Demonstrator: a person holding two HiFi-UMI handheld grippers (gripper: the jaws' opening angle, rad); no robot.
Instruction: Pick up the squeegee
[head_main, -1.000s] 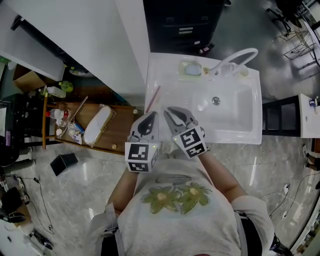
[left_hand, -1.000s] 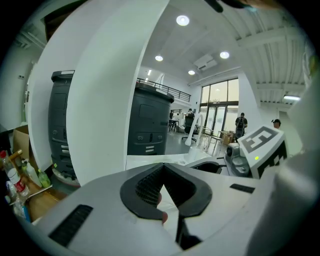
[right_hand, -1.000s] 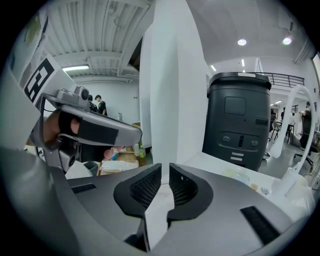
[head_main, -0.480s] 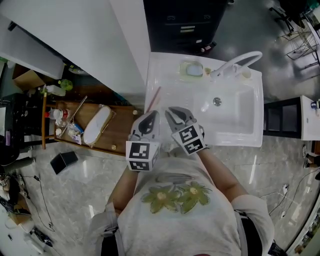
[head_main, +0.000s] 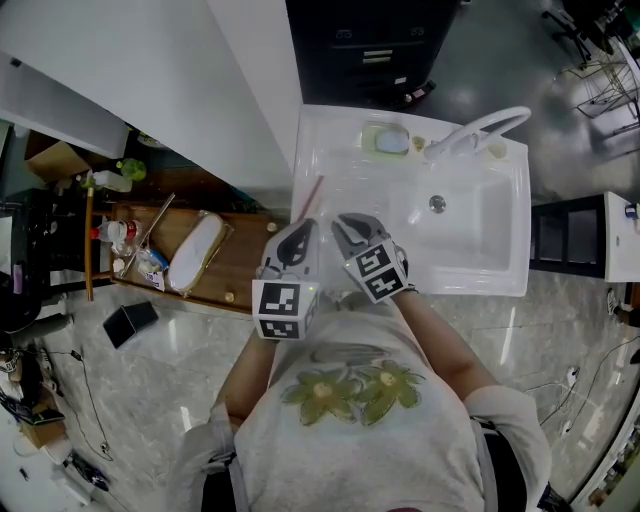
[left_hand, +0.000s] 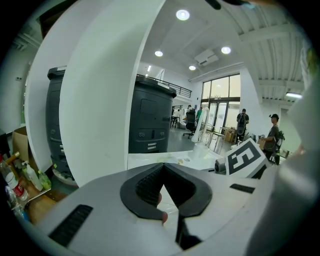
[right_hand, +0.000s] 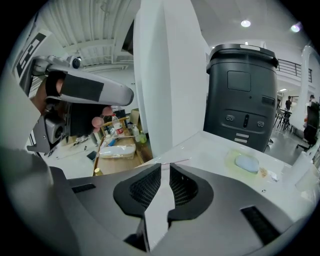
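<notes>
Presently we find the left gripper (head_main: 303, 232) with jaws pressed together and the right gripper (head_main: 347, 224) with jaws slightly parted, both empty, over the sink's (head_main: 500, 283) near left corner. The thin reddish bar we judge to be the squeegee (head_main: 307, 198) lies along the left edge. Shut jaws could nudge it off. Positions barely differ from earlier.

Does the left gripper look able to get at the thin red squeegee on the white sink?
Probably yes: the squeegee lies bare just ahead of the left gripper, nothing between; its jaws look shut, though.
</notes>
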